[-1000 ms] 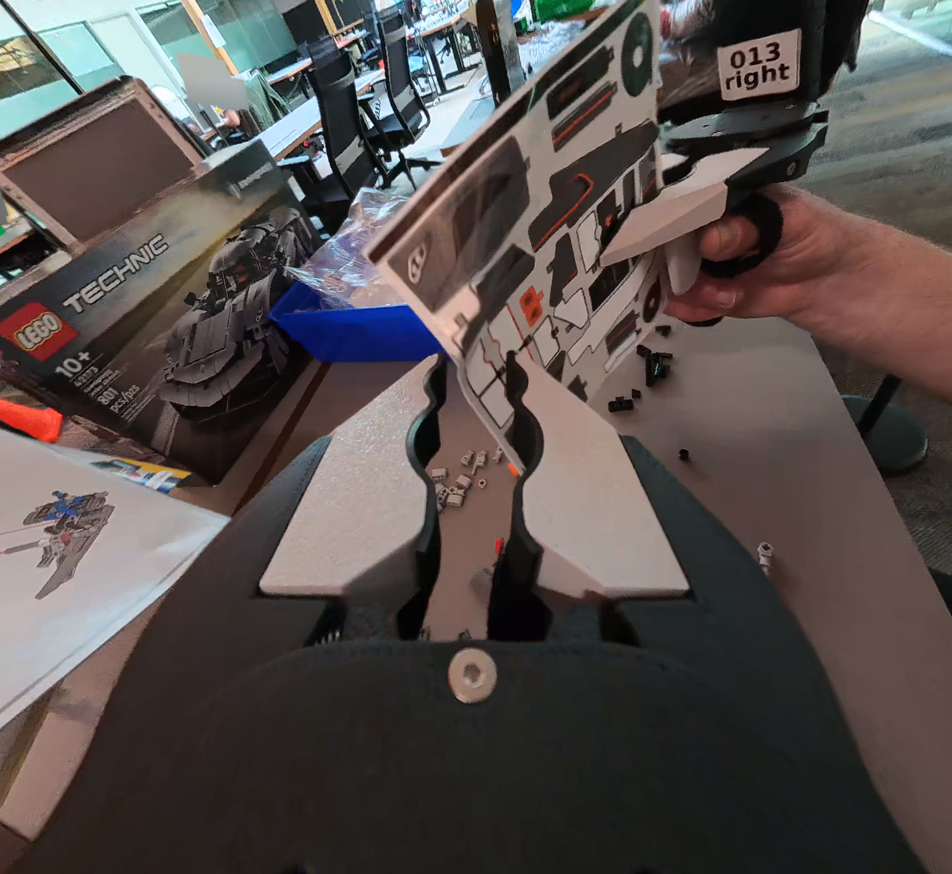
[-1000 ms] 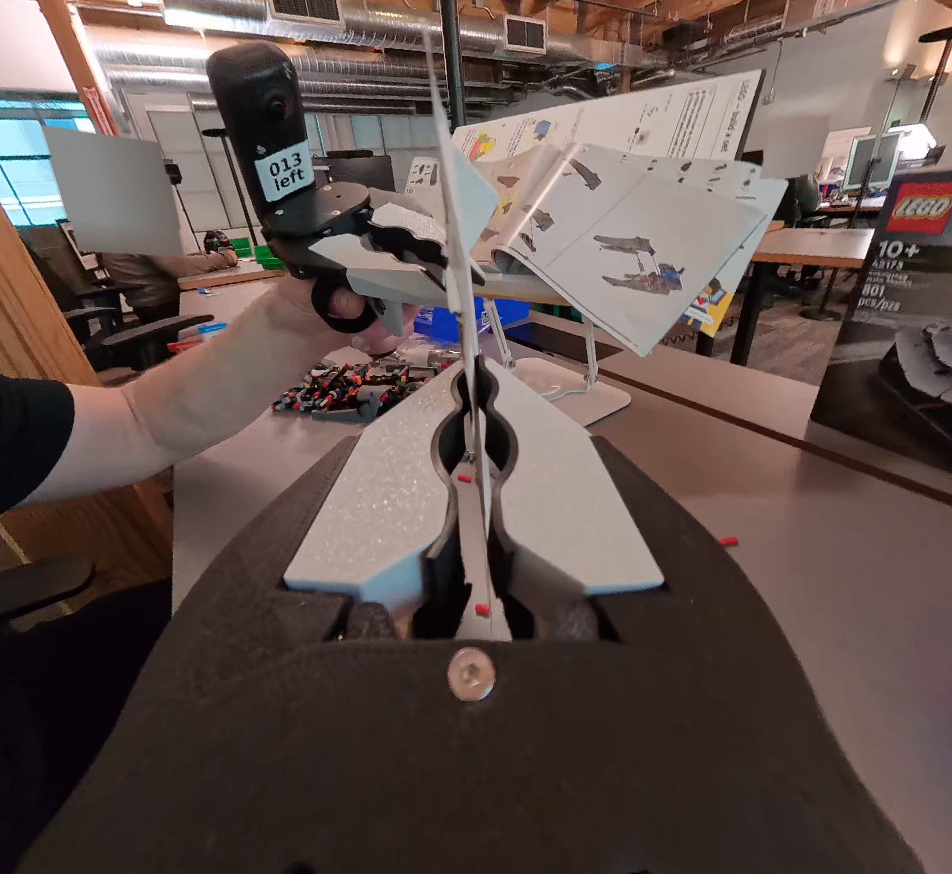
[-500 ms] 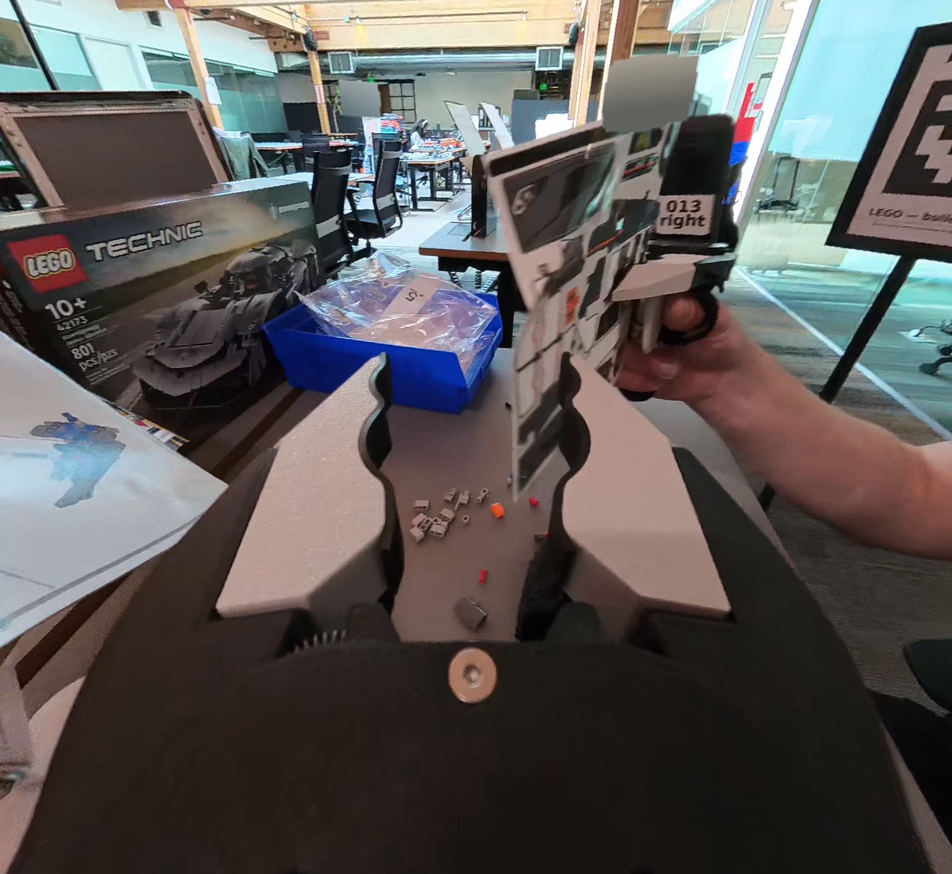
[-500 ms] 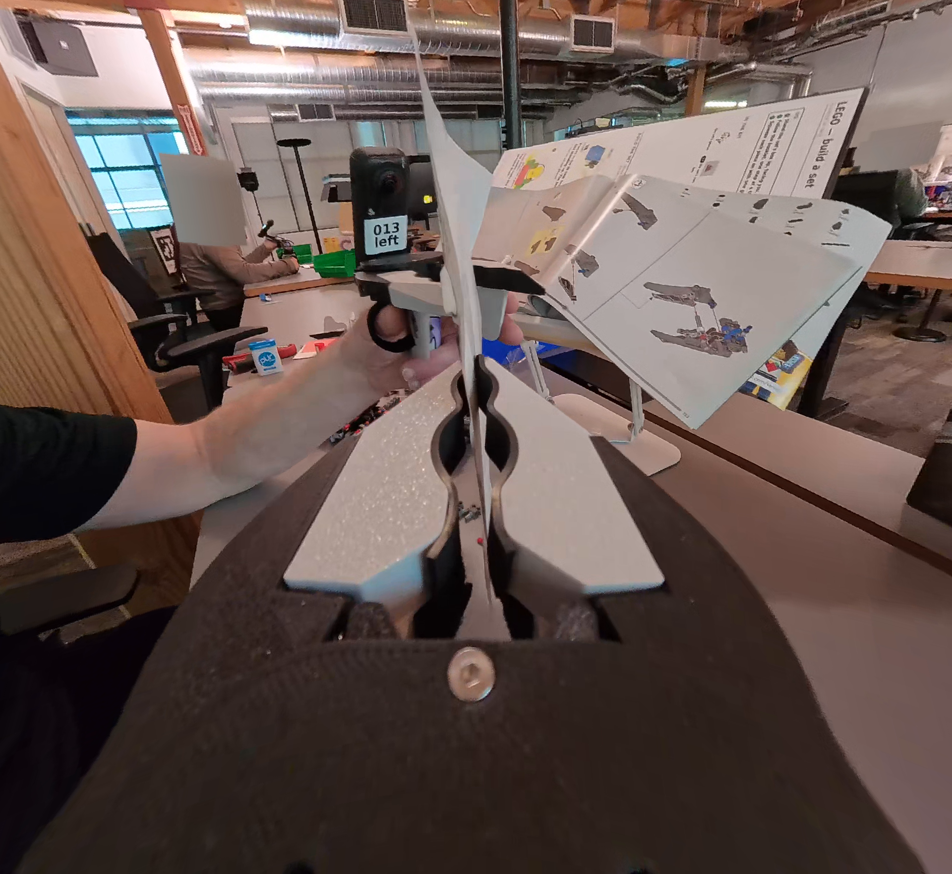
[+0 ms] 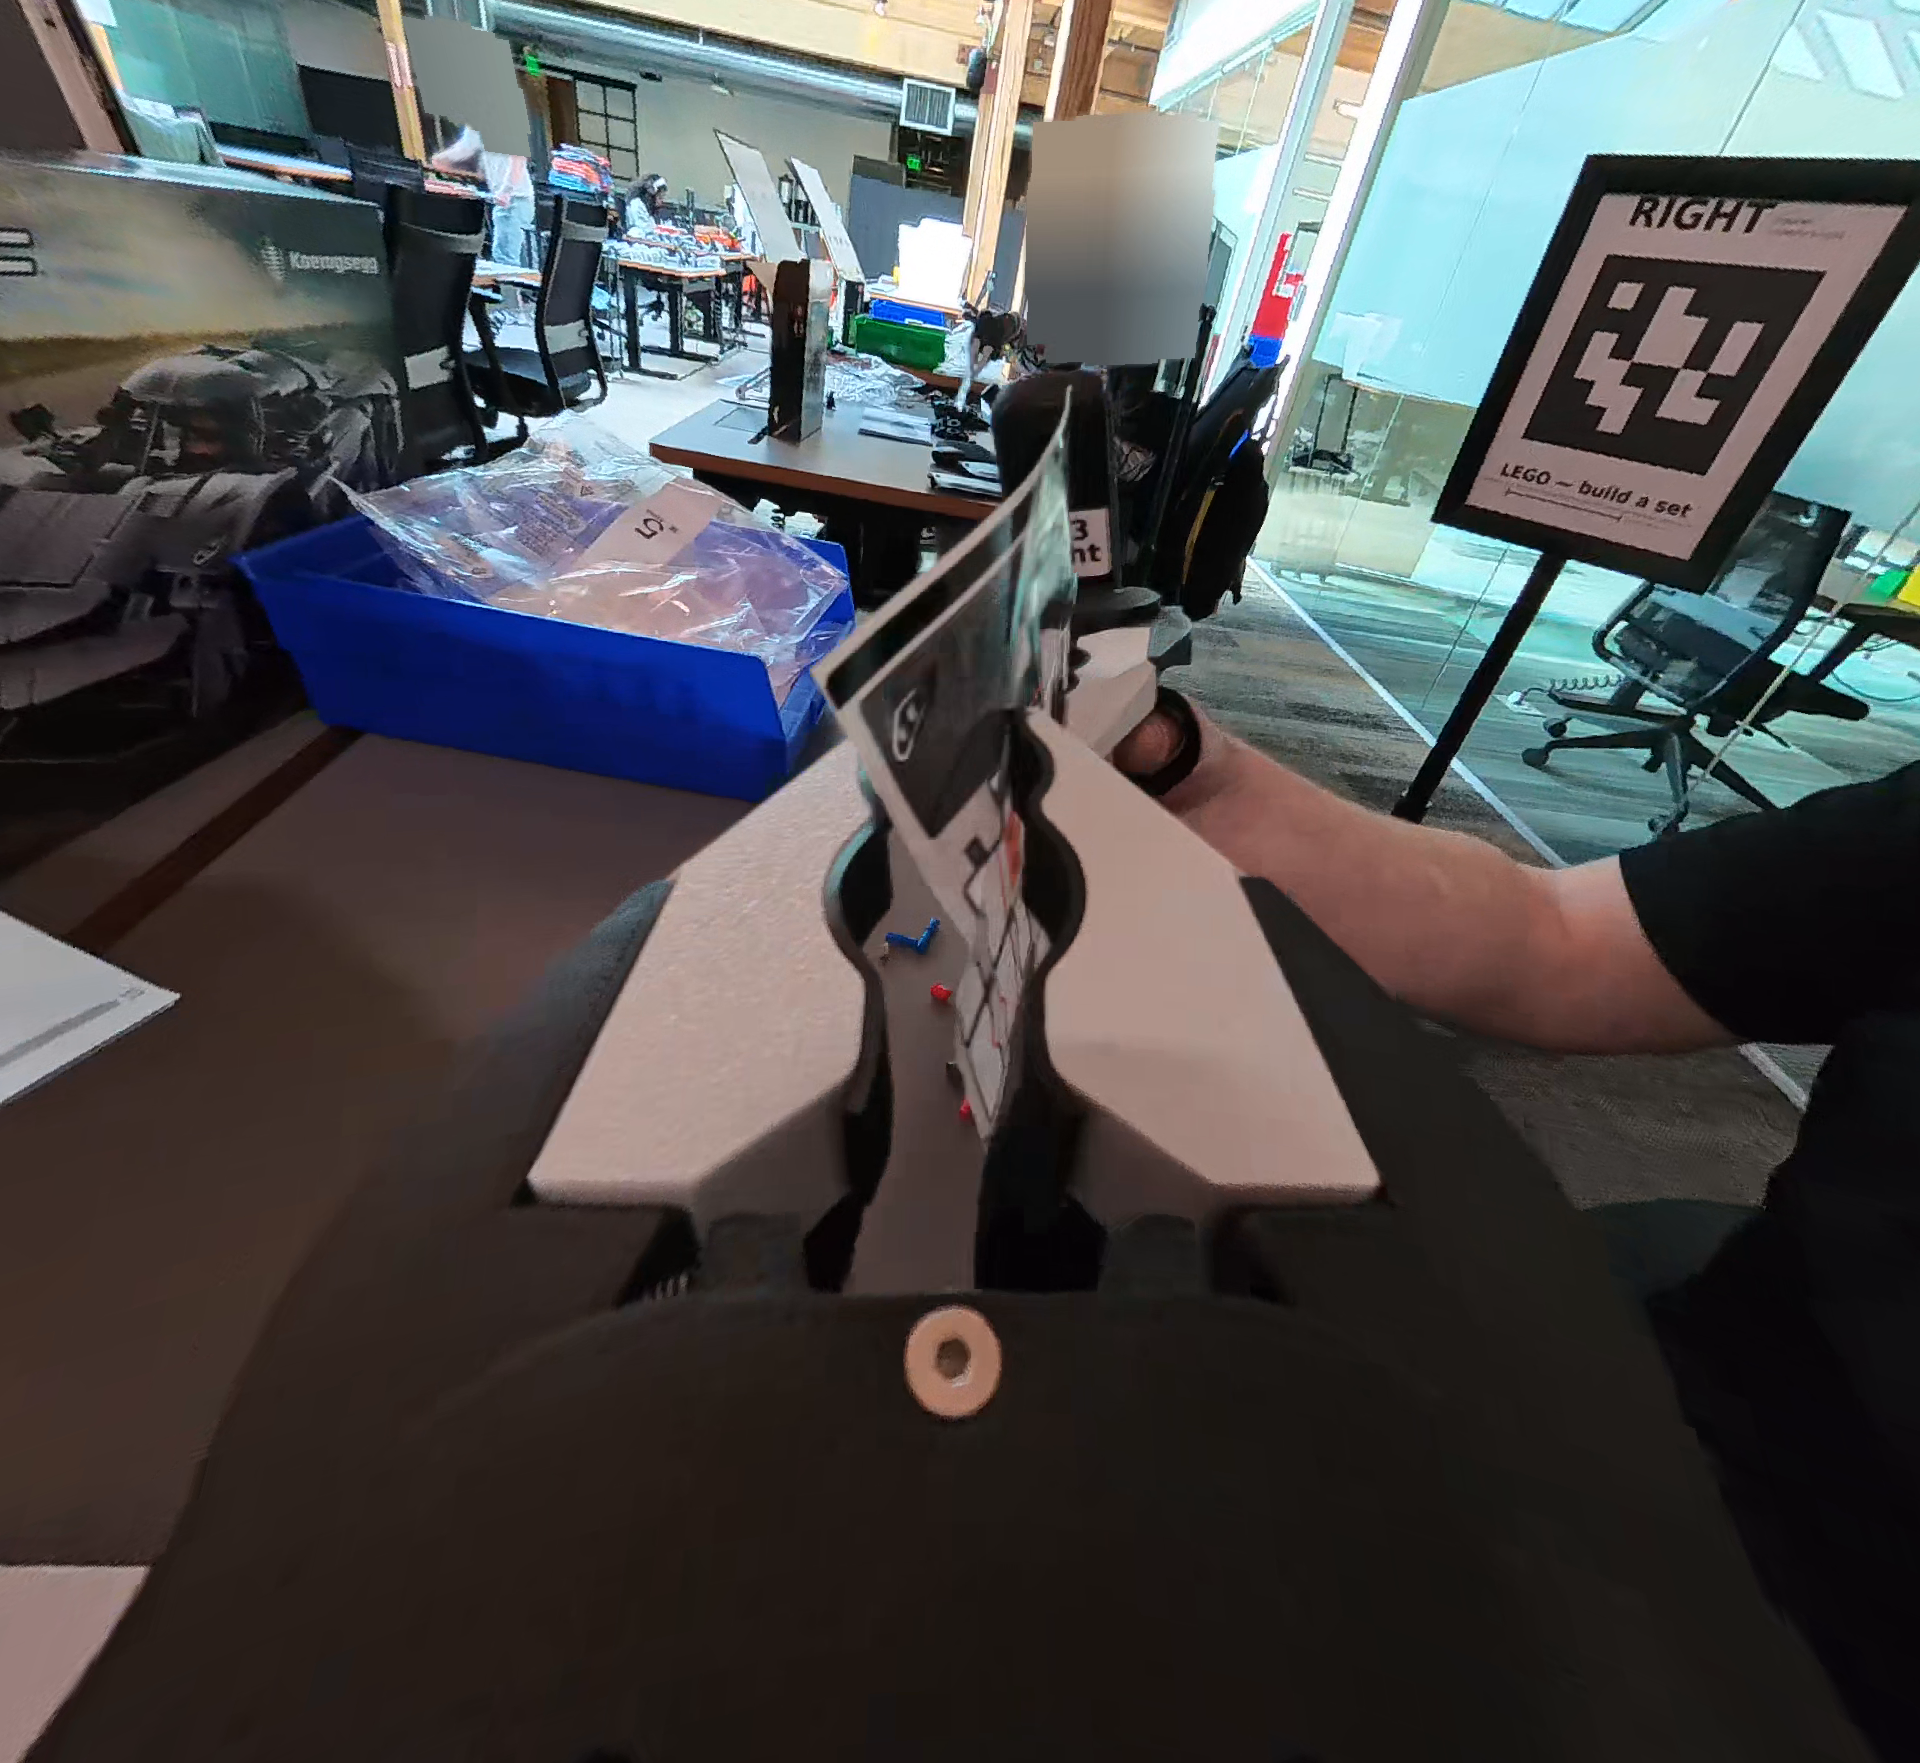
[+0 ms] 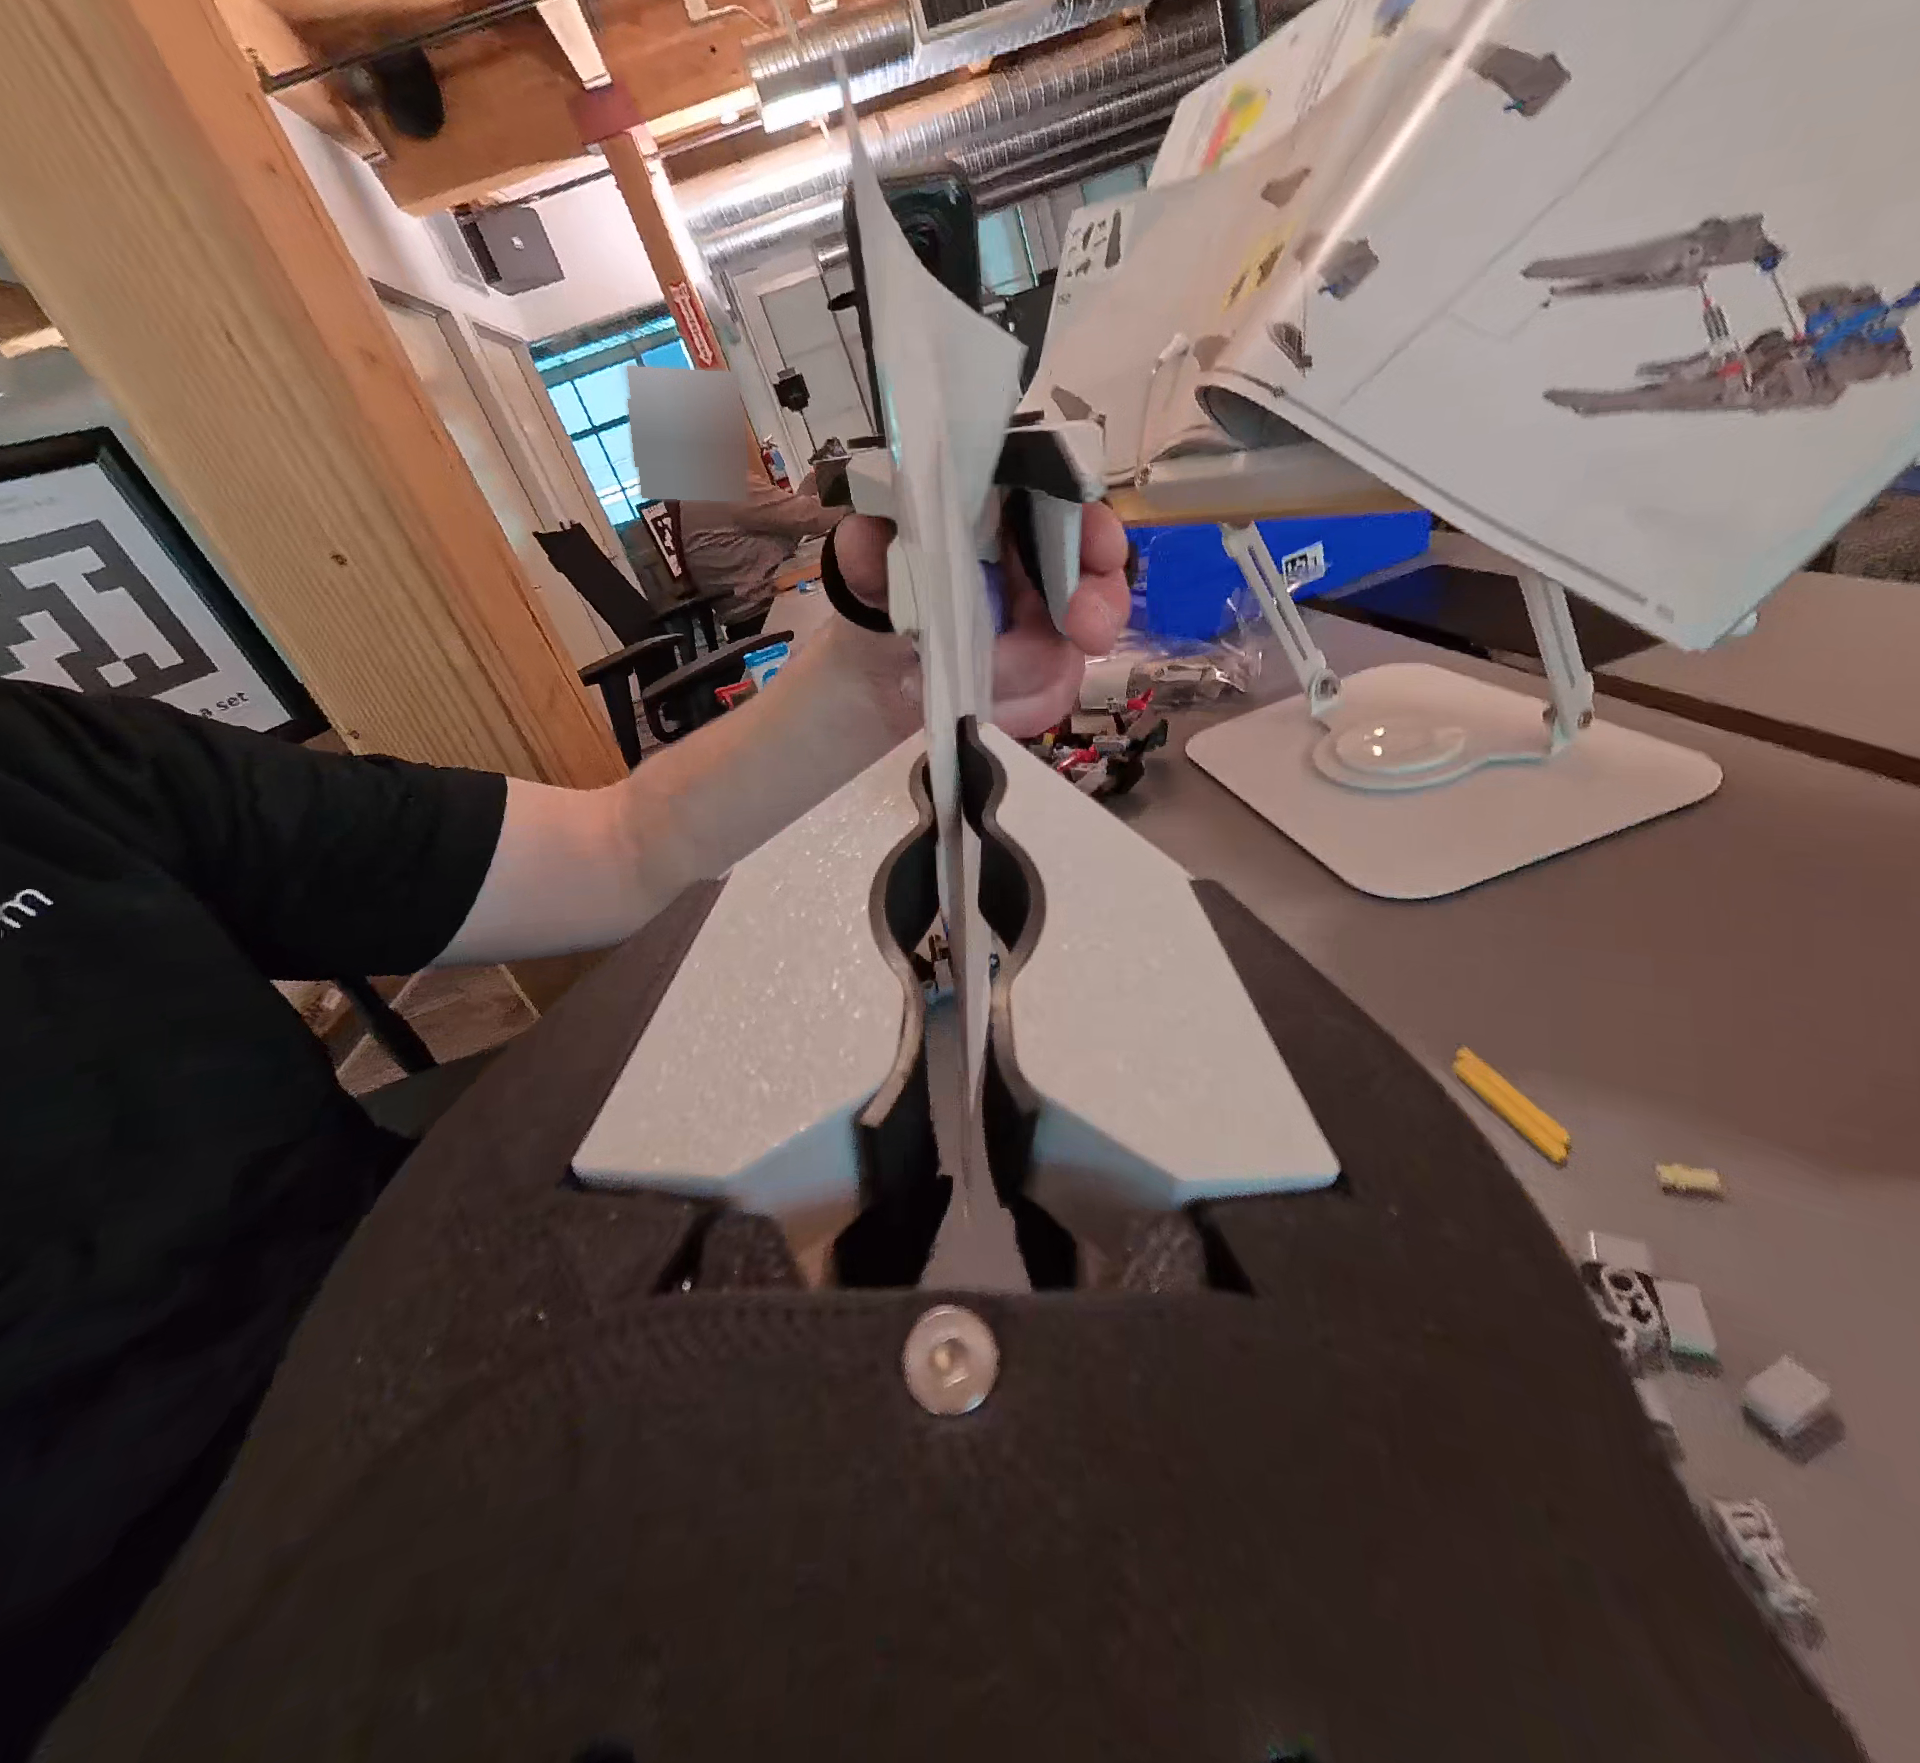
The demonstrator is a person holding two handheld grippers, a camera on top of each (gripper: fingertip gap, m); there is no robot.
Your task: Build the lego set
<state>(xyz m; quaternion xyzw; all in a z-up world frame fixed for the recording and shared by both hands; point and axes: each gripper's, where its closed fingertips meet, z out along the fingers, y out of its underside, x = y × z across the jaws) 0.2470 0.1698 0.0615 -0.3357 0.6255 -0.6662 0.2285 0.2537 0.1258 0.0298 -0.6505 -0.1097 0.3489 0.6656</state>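
Note:
A sticker sheet (image 5: 966,653) with black, white and red decals stands upright above the table. My right gripper (image 6: 956,763) is shut on its lower edge; the sheet (image 6: 925,383) shows edge-on there. My left gripper (image 5: 945,809) is partly open with the sheet between its fingers, resting against the right finger (image 5: 1143,934). The left finger (image 5: 727,1007) stands apart from the sheet. The right gripper (image 5: 1117,685) shows behind the sheet in the left wrist view. The left gripper (image 6: 966,466) straddles the sheet in the right wrist view.
A blue bin (image 5: 540,674) holds plastic bags beside the set's box (image 5: 156,425). An open instruction booklet (image 6: 1558,279) sits on a white stand (image 6: 1455,778). A part-built model (image 6: 1101,747), a yellow axle (image 6: 1512,1105) and grey pieces (image 6: 1787,1401) lie on the table. A sign on a pole (image 5: 1662,363) stands right. Tip to tip, the grippers are about 6 cm apart.
My left gripper opened wide half a second ago and has since narrowed around the sheet. Both grippers have swung and the sheet has turned more edge-on. The right gripper stays shut on it.

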